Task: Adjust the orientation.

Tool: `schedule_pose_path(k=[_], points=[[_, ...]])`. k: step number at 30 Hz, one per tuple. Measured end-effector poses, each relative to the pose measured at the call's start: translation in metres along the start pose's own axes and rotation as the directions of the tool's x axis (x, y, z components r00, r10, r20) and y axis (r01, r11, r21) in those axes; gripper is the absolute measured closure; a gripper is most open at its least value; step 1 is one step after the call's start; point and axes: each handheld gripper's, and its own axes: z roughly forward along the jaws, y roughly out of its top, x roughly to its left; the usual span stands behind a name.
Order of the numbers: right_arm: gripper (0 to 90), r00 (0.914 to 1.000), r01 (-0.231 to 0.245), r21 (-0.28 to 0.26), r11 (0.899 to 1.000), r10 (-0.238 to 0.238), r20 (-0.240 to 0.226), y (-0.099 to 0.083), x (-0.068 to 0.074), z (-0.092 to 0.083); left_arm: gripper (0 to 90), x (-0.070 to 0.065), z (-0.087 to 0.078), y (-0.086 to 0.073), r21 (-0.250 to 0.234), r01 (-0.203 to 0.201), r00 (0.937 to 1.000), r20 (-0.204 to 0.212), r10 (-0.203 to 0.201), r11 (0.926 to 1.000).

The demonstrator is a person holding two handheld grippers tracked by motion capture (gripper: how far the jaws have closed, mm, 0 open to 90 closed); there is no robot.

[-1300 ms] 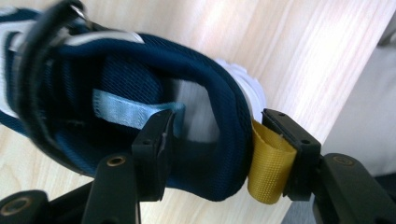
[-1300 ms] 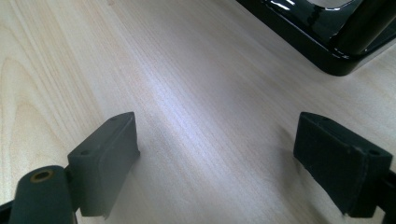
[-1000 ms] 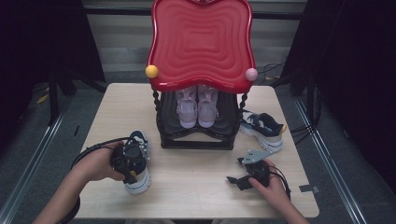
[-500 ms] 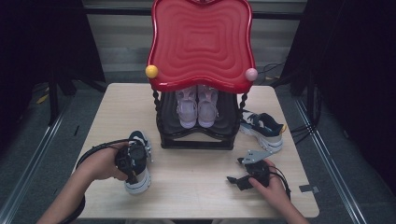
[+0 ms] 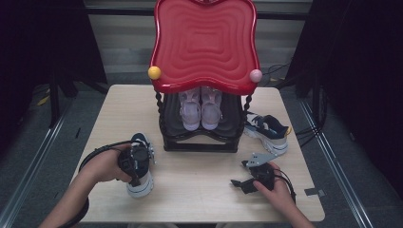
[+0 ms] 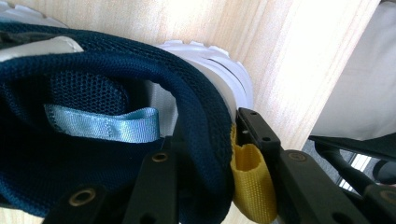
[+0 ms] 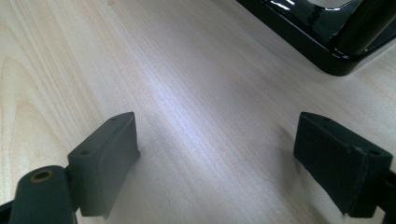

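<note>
A navy sneaker with a white sole (image 5: 141,183) stands at the table's front left. My left gripper (image 5: 134,163) is shut on its heel collar. In the left gripper view one jaw sits inside the sneaker (image 6: 93,70) and the other presses the outside of the heel beside a yellow pull tab (image 6: 250,182), so the left gripper (image 6: 205,144) pinches the padded collar. A matching navy sneaker (image 5: 266,130) lies to the right of the black shoe rack (image 5: 199,142). My right gripper (image 5: 240,173) rests low at the front right, open, with bare wood between its jaws (image 7: 219,140).
The rack has a wavy red top (image 5: 204,42) with a yellow ball (image 5: 154,72) and a pink ball (image 5: 255,75) at its corners. A pair of pink and white sneakers (image 5: 199,109) sits on its shelf. Its black base (image 7: 327,32) lies just ahead of my right gripper. The wooden table (image 5: 199,190) ends near both hands.
The left gripper with the sneaker has shifted very slightly toward the table's front. The right gripper has stayed where it was, still open.
</note>
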Motion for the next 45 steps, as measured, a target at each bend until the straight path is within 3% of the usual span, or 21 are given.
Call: schedule_pose_path(k=[1,2,4,6,13,15,18,21,22,29,30,45], points=[[13.1,1.0,0.0,0.0,1.0,0.0,0.0,0.0,0.0,0.0,70.2,0.0,0.0,0.0,0.0,0.0,1.0,0.0,0.0,1.0],[13.1,1.0,0.0,0.0,1.0,0.0,0.0,0.0,0.0,0.0,70.4,-0.001,0.0,0.002,0.005,0.033,0.9994,0.011,-0.033,0.9994],[13.1,1.0,0.001,0.0,1.0,-0.001,0.0,0.0,0.0,0.0,70.3,0.0,0.0,0.003,0.008,0.031,0.9995,0.011,-0.031,0.9995],[13.1,1.0,0.0,0.0,1.0,0.0,0.0,0.0,0.0,0.0,70.3,0.001,-0.001,0.004,0.007,0.055,0.9983,0.018,-0.055,0.9985],[13.1,1.0,0.0,0.0,1.0,0.0,0.0,0.0,0.0,0.0,70.2,0.002,-0.001,0.004,0.009,0.062,0.9979,0.016,-0.062,0.998],[13.1,1.0,0.001,0.0,1.0,-0.001,0.0,0.0,0.0,0.0,70.2,0.001,0.0,0.005,-0.002,0.083,0.9964,0.018,-0.083,0.9965],[13.1,1.0,0.001,-0.001,1.0,-0.001,0.0,0.0,0.0,0.0,70.0,0.001,-0.001,0.006,0.009,0.073,0.9972,0.012,-0.073,0.9973],[13.1,1.0,0.001,-0.001,1.0,-0.001,0.0,0.0,0.0,0.0,69.2,0.0,-0.002,0.007,-0.012,0.087,0.9962,0.006,-0.087,0.9961],[13.1,1.0,0.0,0.0,1.0,0.0,0.0,0.0,0.0,0.0,68.6,0.0,-0.002,0.008,0.003,0.07,0.9976,-0.003,-0.07,0.9976],[13.1,1.0,0.001,-0.001,1.0,-0.001,0.0,0.0,0.0,0.0,67.3,0.001,-0.003,0.009,0.001,0.083,0.9965,-0.001,-0.083,0.9965],[13.1,1.0,0.001,-0.001,1.0,-0.001,0.0,0.0,0.0,0.0,65.7,0.001,-0.006,0.01,-0.015,0.102,0.9948,0.001,-0.102,0.9947],[13.1,1.0,0.001,-0.001,1.0,-0.001,0.0,0.0,0.0,0.0,69.5,0.003,-0.007,0.012,0.012,0.093,0.9956,0.006,-0.093,0.9956]])
